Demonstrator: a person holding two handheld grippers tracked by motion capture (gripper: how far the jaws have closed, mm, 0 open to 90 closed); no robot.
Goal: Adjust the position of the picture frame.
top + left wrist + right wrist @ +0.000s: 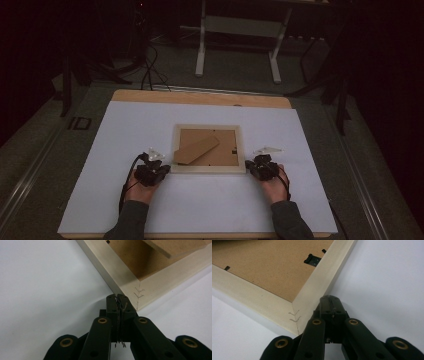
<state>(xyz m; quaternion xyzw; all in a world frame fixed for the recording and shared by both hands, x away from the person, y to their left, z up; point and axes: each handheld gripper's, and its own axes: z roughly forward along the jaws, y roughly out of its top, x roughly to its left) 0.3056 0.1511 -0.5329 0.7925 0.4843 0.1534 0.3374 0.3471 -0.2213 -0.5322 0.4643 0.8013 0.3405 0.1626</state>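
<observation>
A pale wooden picture frame (207, 170) lies face down on the white table cover, its brown backing board (226, 151) up and a cardboard stand flap (196, 149) across it. My left gripper (159, 162) is shut with nothing between its jaws, tips against the frame's near left corner (136, 293). My right gripper (252, 165) is likewise shut and empty, its tip touching the near right corner (295, 315). A black metal hanger clip (312, 260) sits on the backing by the right rail.
The white cover (125, 135) spreads over a wooden tabletop (200, 97). Beyond the table stand a white desk frame (237, 45) and dark cables on the floor. A person's hands and grey sleeves come in from the bottom edge.
</observation>
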